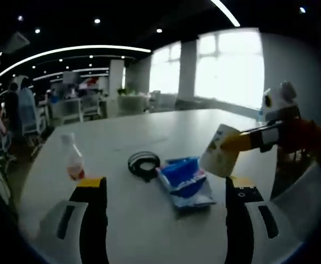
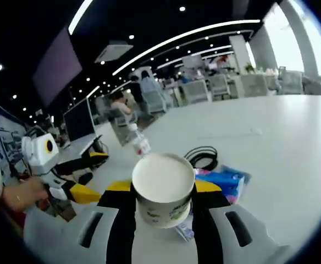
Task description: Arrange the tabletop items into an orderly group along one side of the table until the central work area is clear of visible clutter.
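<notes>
Centrally, on the white table (image 1: 149,220), three items lie in a loose cluster: a small clear plastic bottle (image 1: 72,157) with a red-orange label stands upright at the left; a coiled black cable (image 1: 144,164) lies flat beside a crinkled blue plastic packet (image 1: 185,180); packet and cable are near each other, whether touching cannot be told. The left gripper (image 1: 163,190) holds its jaws wide apart and empty, low over the table before the cluster; the right gripper (image 2: 163,190) is clamped on a white paper cup (image 2: 163,190), lifted clear of the packet (image 2: 226,181); the cup (image 1: 221,149) is tilted in the left gripper view. The tabletop is smooth and matte; behind it stand office chairs, bright windows and curved ceiling light strips.
</notes>
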{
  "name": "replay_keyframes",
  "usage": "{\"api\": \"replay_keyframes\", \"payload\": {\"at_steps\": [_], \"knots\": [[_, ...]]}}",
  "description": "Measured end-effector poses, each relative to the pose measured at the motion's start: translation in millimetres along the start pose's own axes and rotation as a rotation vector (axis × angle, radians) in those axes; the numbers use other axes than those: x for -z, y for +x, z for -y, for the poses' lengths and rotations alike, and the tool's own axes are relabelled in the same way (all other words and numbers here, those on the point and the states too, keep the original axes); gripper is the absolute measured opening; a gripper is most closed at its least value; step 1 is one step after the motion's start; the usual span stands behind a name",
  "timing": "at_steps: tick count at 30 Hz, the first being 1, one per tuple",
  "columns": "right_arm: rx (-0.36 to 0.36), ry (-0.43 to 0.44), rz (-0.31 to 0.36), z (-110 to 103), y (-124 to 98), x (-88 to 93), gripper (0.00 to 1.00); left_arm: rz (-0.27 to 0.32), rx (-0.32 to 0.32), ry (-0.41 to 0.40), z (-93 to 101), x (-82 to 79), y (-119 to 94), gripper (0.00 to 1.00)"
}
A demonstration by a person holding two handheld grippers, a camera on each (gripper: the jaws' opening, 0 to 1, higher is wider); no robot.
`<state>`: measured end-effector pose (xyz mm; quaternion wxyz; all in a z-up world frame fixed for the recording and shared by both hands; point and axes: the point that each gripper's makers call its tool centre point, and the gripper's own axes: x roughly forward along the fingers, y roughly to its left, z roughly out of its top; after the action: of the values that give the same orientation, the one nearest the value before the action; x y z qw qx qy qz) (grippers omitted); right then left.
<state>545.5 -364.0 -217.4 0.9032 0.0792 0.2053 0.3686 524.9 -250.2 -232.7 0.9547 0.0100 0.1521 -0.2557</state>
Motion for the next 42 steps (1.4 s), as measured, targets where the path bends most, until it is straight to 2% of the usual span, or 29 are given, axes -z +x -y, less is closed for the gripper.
{"api": "replay_keyframes", "payload": {"at_steps": [2,6,10,14,16,21,26,36,42], "knots": [[-0.015,-0.007,0.005,-7.4,1.7,-2.5,0.39,-0.011,0.018,0.018,7.1,2.5,1.0,0.83],[-0.059,-0.017,0.020,-21.9,4.8,-7.3,0.39,-0.013,0.055,-0.012,18.3,3.3,2.4,0.77],[-0.124,0.012,0.042,-35.7,7.1,-11.6,0.39,-0.004,0.104,-0.041,31.8,1.5,3.9,0.68],[-0.147,0.023,0.057,-42.1,8.1,-15.2,0.39,-0.007,0.131,-0.036,39.7,2.4,4.8,0.53],[-0.160,0.025,0.058,-45.0,8.0,-15.9,0.39,0.021,0.151,-0.039,44.7,-2.1,4.9,0.51],[-0.171,0.018,0.061,-46.9,8.6,-15.7,0.39,0.022,0.174,-0.047,50.3,-3.5,5.2,0.37],[-0.189,0.019,0.071,-50.9,8.6,-18.1,0.39,0.011,0.252,-0.090,64.0,-2.1,4.5,0.26],[-0.185,0.027,0.084,-46.7,9.1,-21.3,0.39,0.029,0.256,-0.105,61.4,-5.0,2.1,0.15],[-0.201,0.074,0.095,-45.3,7.7,-23.7,0.39,0.072,0.247,-0.136,54.8,-11.3,-1.0,0.06]]}}
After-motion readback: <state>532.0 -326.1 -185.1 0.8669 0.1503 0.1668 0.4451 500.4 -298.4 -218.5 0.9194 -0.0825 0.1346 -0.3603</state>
